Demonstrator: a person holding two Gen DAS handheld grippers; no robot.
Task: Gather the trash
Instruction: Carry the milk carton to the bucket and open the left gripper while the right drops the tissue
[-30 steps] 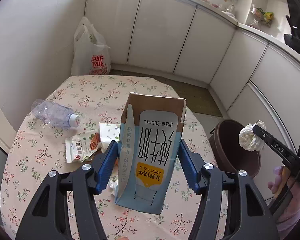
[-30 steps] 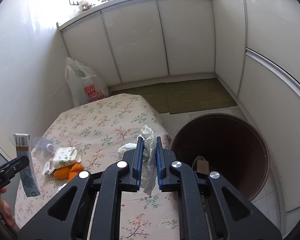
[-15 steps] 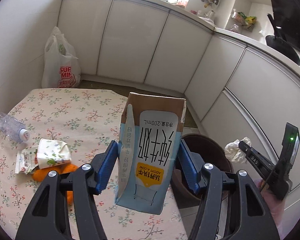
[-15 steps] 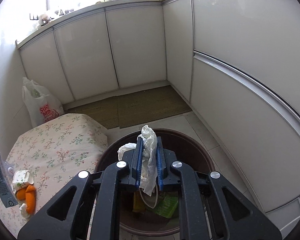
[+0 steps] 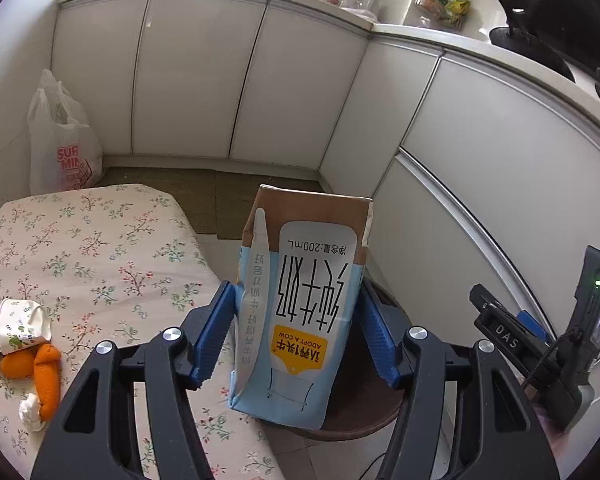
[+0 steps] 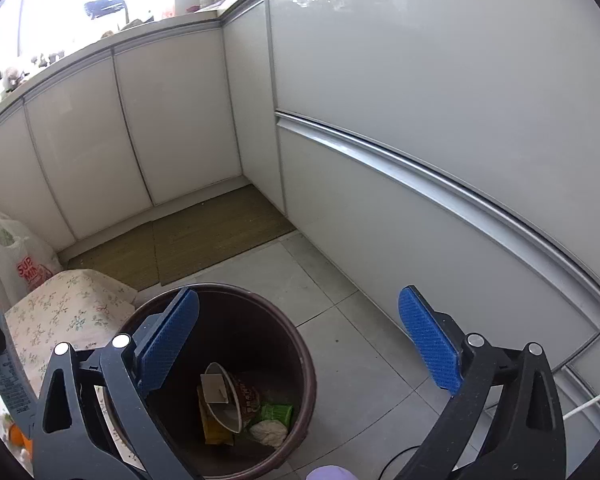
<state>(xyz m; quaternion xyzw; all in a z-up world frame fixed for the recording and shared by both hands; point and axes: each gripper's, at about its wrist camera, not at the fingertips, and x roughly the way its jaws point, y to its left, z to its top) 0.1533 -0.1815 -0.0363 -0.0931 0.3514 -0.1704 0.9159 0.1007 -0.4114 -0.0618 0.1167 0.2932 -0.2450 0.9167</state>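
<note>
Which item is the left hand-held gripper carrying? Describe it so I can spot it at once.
Look past the right edge of the floral table, over the brown bin. Clamped in the left hand-held gripper is the milk carton: pale blue with a brown end, its bold black lettering upside down.

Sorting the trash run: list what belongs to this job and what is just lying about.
Job:
- milk carton, clamped in the left tool
- brown bin
- crumpled tissue, in the bin
- right tool, jaws just opened, empty
- orange peel and wrappers on the table

Lying about:
- white shopping bag
- floor mat
</note>
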